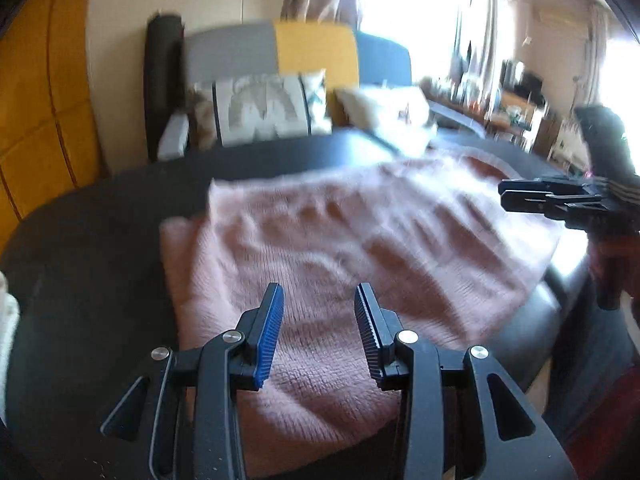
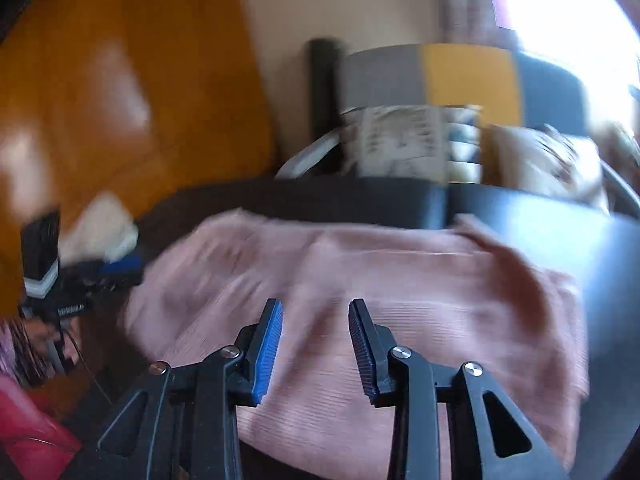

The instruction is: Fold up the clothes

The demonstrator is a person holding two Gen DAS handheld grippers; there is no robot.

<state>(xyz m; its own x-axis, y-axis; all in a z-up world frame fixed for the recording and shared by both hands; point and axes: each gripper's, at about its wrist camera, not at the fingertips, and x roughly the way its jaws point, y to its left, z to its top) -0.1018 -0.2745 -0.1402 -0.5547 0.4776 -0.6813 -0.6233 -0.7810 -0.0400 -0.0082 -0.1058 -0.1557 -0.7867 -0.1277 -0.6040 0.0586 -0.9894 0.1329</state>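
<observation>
A pink fuzzy knit garment (image 1: 340, 248) lies spread and partly folded on a dark round table (image 1: 80, 264). My left gripper (image 1: 319, 300) hangs open and empty just above the garment's near part. My right gripper (image 2: 315, 314) is open and empty above the same garment (image 2: 380, 280), which also shows in the right wrist view. In the left wrist view the right gripper (image 1: 506, 196) enters from the right edge, over the garment's far right side. In the right wrist view the left gripper (image 2: 112, 272) shows blurred at the left edge.
A sofa (image 1: 280, 52) with grey, yellow and blue panels and patterned cushions (image 1: 260, 108) stands behind the table. An orange wall panel (image 1: 36, 100) is at the left. A bright window with curtains (image 1: 420, 0) and a cluttered shelf (image 1: 512, 96) are at the back right.
</observation>
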